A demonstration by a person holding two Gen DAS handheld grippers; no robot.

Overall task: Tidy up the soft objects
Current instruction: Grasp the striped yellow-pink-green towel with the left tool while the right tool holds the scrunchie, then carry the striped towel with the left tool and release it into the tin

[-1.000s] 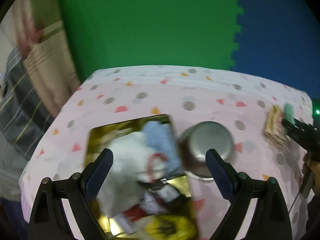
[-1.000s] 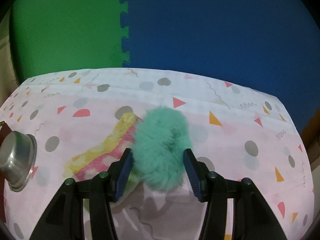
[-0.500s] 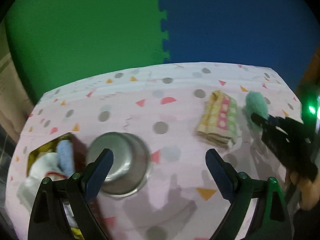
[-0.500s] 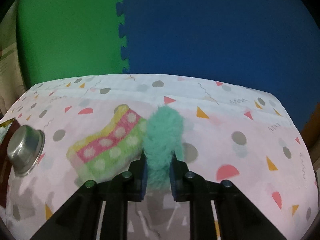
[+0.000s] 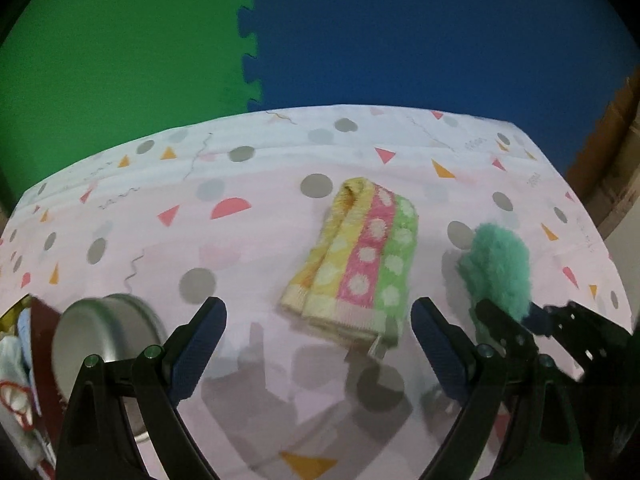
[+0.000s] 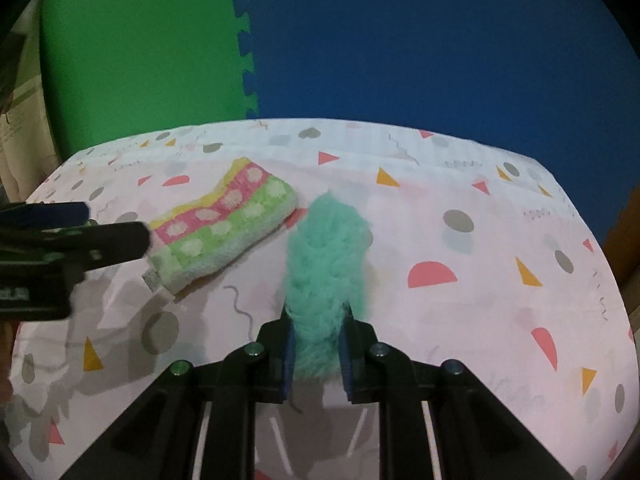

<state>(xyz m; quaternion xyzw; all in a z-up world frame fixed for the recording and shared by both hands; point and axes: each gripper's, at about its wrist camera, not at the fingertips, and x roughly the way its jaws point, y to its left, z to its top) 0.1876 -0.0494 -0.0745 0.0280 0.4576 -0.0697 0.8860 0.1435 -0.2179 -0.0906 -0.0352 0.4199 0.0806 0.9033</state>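
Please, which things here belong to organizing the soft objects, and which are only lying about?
Job:
- fluffy teal pom-pom, clamped in the right gripper
- folded yellow, pink and green dotted towel
- open left gripper
- soft things at the left edge

Lying about:
- round steel bowl
- patterned tablecloth

From where I sit this reads as a home room set up for recording. I see a table under a pale pink cloth [image 5: 280, 240] printed with grey dots and coloured triangles. Behind it, at twelve o'clock, stand interlocking foam play mats, one green [image 5: 120, 60] and one blue [image 5: 440, 32]. A cardboard box [image 5: 616, 168] sits at about two o'clock, and household odds like a steel bowl [image 5: 104, 340] lie at eight.
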